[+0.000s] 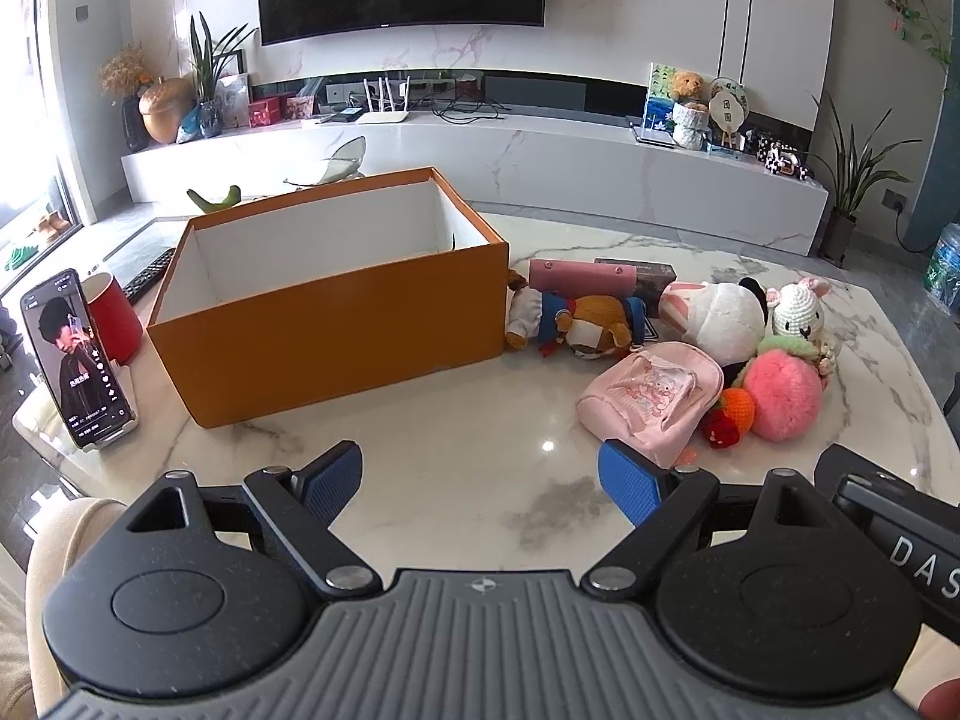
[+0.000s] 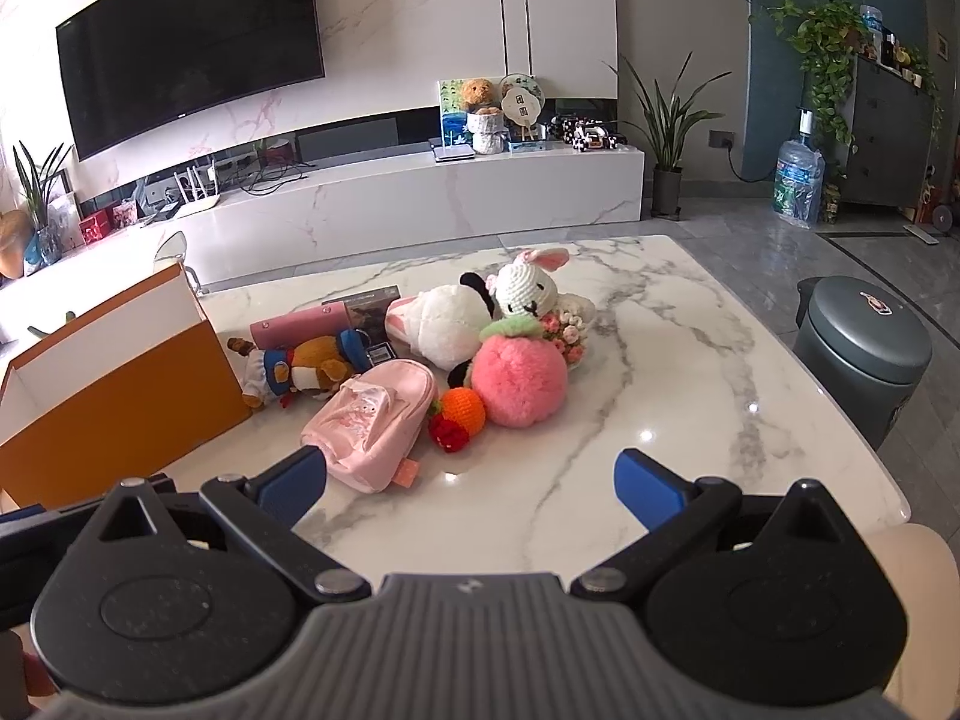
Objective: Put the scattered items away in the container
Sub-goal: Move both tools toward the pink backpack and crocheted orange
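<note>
Surface: white marble table (image 1: 480,468).
On it: orange box (image 1: 336,324), toy pile (image 2: 480,354), phone (image 1: 75,354), red cup (image 1: 114,315), remote (image 1: 147,276).

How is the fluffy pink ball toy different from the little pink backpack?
The fluffy pink ball toy is round and furry with a green top; the little pink backpack is flat, smooth fabric with a picture on its front pocket. The ball is a deeper pink, the backpack paler. The backpack lies nearer the orange box, the ball farther away. Both are pink and lie on the marble table.
</note>
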`<state>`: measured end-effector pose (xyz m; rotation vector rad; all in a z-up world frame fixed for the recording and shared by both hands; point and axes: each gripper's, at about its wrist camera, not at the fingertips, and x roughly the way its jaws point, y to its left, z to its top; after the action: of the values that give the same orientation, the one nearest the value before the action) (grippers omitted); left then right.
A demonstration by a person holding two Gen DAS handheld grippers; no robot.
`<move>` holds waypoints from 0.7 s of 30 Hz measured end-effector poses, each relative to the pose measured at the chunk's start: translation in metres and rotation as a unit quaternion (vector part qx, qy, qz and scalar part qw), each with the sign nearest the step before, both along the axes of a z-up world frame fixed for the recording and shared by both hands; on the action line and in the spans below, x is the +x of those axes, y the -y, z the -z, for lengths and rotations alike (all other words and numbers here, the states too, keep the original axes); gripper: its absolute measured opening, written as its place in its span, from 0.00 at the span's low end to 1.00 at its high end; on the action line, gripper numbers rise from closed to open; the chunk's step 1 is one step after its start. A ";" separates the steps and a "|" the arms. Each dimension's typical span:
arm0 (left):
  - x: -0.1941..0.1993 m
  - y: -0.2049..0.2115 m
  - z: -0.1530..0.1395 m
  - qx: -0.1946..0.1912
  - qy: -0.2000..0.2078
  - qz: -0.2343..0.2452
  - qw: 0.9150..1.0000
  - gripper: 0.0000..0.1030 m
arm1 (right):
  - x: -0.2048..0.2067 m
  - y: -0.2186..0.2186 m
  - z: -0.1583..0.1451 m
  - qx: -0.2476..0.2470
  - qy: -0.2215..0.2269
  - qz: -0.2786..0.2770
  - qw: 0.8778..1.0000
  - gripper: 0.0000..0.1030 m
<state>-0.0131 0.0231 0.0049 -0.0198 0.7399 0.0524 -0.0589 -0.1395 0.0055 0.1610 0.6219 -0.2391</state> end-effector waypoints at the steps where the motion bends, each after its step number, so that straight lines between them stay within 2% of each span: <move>1: 0.000 -0.001 0.000 -0.001 0.000 0.000 1.000 0.99 | 0.000 -0.001 0.000 0.000 0.000 0.000 1.000 1.00; 21: 0.000 -0.003 0.005 -0.004 -0.009 -0.004 1.000 0.95 | 0.001 -0.004 0.004 0.001 -0.007 -0.001 1.000 1.00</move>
<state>-0.0126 0.0266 -0.0003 -0.0304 0.7582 0.0566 -0.0576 -0.1352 0.0019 0.1602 0.6355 -0.2372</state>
